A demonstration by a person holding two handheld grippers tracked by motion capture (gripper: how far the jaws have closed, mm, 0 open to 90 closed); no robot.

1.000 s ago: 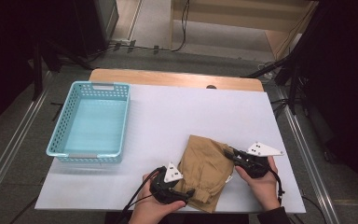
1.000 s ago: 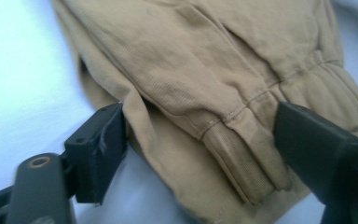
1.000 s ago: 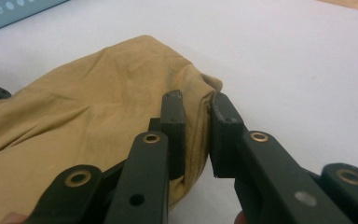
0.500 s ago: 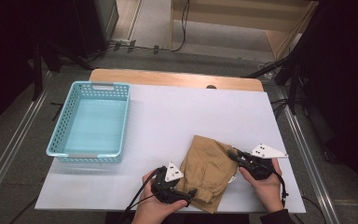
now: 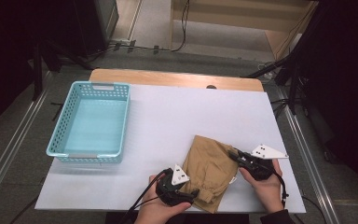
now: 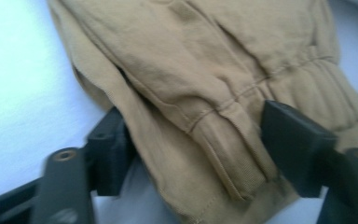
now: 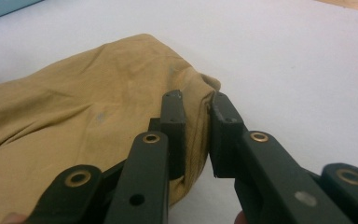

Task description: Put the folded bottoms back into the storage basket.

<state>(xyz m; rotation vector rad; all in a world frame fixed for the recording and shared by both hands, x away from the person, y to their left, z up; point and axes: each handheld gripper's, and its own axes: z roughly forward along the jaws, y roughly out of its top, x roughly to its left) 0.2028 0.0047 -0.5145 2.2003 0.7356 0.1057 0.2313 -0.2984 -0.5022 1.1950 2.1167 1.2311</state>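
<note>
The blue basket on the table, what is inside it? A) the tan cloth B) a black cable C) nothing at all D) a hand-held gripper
C: in the high view the blue basket shows only its bare floor, while the tan cloth lies on the table to its right.

Your left gripper (image 5: 192,194) sits at the near edge of the tan garment (image 5: 212,170), its jaws just closing in with the cuff end between them. Your right gripper (image 5: 233,153) is at the garment's right edge, jaws drawn in tight on the cloth. The garment lies folded on the white table (image 5: 186,116) between your hands. Well off to the left stands the light blue basket (image 5: 57,140).
</note>
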